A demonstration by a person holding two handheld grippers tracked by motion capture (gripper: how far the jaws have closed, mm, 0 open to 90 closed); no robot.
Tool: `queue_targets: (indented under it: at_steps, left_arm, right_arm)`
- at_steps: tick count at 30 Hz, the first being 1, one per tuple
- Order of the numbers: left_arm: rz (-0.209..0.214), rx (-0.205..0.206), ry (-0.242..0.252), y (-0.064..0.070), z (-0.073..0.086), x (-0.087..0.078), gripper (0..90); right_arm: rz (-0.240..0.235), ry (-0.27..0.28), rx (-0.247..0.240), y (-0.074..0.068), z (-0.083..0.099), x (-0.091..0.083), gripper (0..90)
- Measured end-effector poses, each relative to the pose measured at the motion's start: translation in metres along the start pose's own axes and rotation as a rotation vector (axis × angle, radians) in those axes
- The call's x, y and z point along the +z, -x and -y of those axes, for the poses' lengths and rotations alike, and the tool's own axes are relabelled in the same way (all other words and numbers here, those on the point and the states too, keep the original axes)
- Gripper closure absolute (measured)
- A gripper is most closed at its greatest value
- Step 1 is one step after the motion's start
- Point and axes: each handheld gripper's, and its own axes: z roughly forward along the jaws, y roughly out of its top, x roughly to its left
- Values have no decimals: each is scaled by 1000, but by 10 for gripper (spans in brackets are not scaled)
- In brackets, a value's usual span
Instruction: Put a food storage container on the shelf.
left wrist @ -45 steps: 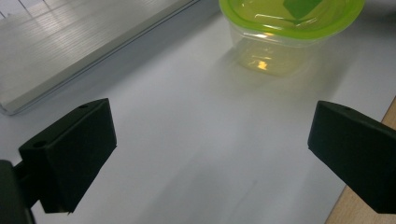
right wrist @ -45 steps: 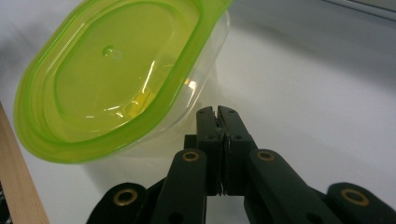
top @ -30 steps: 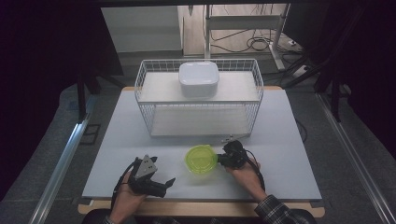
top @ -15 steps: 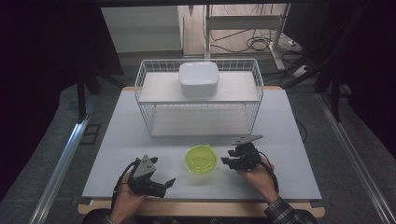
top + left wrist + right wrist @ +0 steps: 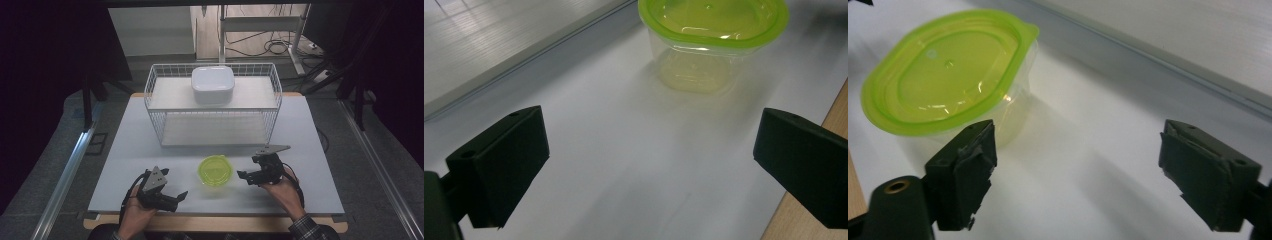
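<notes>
dim room, white table (image 5: 150, 150) with a wire basket (image 5: 212, 107) at the back holding a white box (image 5: 213, 85) on its top shelf. green-lidded tub (image 5: 216, 170) sits on the table near the front edge, between the two grippers and touching neither. left gripper (image 5: 175, 196) and right gripper (image 5: 246, 176) both have jaws spread wide, nothing held, each angled toward the tub.

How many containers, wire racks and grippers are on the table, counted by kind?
Containers: 2, the green-lidded container and the white container
Wire racks: 1, the white wire rack
Grippers: 2, the left gripper and the right gripper
Total: 5
</notes>
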Motion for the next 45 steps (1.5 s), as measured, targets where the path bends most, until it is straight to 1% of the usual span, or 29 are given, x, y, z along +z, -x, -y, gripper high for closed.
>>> queue_targets:
  at_steps: [1, 4, 7, 10, 11, 12, 13, 14, 16, 18, 19, 20, 21, 22, 23, 24, 25, 26, 27, 28, 29, 31, 32, 33, 34, 36, 38, 41, 45]
  left_arm:
    - [1, 0, 0, 0, 0, 0, 11]
    - [4, 1, 3, 0, 0, 0, 11]
    - [3, 4, 0, 1, 0, 0, 10]
    - [5, 6, -1, 1, 0, 1, 10]
    - [5, 6, -1, 1, 0, 1, 10]
    - [6, 6, -2, 1, 0, 1, 10]
    - [6, 7, -3, 1, 0, 1, 10]
    - [6, 7, -3, 1, 0, 1, 10]
    - [5, 10, -4, 1, 0, 1, 10]
    - [4, 13, -4, 2, -1, 1, 10]
    - [3, 14, -4, 2, -1, 1, 10]
    - [3, 14, -6, 2, 0, 2, 10]
    - [3, 14, -6, 2, 0, 2, 10]
    - [2, 15, -7, 2, -1, 2, 10]
    - [1, 16, -6, 2, -1, 2, 10]
    - [2, 17, -6, 2, -1, 2, 10]
    - [2, 17, -6, 2, -1, 2, 10]
    - [1, 19, -7, 3, -1, 2, 10]
    - [1, 19, -7, 3, -1, 2, 10]
    - [3, 20, -9, 3, -1, 2, 10]
    - [3, 20, -9, 3, -1, 2, 10]
    - [3, 23, -11, 3, -1, 3, 10]
    - [3, 24, -10, 3, -1, 3, 10]
    - [3, 24, -10, 3, -1, 3, 10]
    - [3, 24, -10, 4, -1, 3, 10]
    - [3, 24, -11, 4, -1, 3, 10]
    - [4, 28, -14, 4, -1, 3, 10]
    - [3, 29, -15, 4, -1, 3, 10]
    - [3, 28, -13, 4, 0, 3, 10]
  right_arm:
    - [-3, 11, -4, 0, 0, 0, 108]
    - [-15, 21, -5, -1, -1, 1, 100]
    - [-30, 21, -13, -2, -3, 2, 87]
    - [-60, 2, -6, -5, -7, 3, 48]
    - [-60, 2, -6, -5, -7, 3, 48]
    - [-67, 0, 3, -5, -7, 3, 50]
    - [-76, -7, 31, -5, -8, 4, 43]
    - [-76, -7, 31, -5, -8, 4, 43]
    - [-89, -26, 64, -5, -10, 4, 87]
    - [-102, -21, 79, -5, -15, 3, 155]
    - [-102, -21, 79, -5, -15, 3, 155]
    - [-123, -11, 90, -4, -18, 5, 215]
    - [-123, -11, 90, -4, -18, 5, 215]
    - [-136, -4, 98, -4, -20, 6, 251]
    - [-154, 1, 104, -4, -23, 7, 283]
    - [-181, -4, 123, -4, -27, 12, 330]
    - [-181, -4, 123, -4, -27, 12, 330]
    - [-207, -24, 140, -3, -29, 17, 359]
    - [-207, -24, 140, -3, -29, 17, 359]
    - [-220, -53, 169, -3, -30, 23, 390]
    - [-220, -53, 169, -3, -30, 23, 390]
    - [-229, -68, 189, -1, -31, 27, 431]
    - [-239, -72, 209, 2, -32, 30, 472]
    - [-239, -72, 209, 2, -32, 30, 472]
    - [-254, -76, 235, 5, -34, 33, 506]
    - [-260, -75, 246, 7, -35, 34, 523]
    - [-287, -83, 278, 11, -36, 38, 557]
    - [-298, -92, 293, 13, -36, 42, 583]
    - [-323, -98, 327, 16, -35, 45, 659]
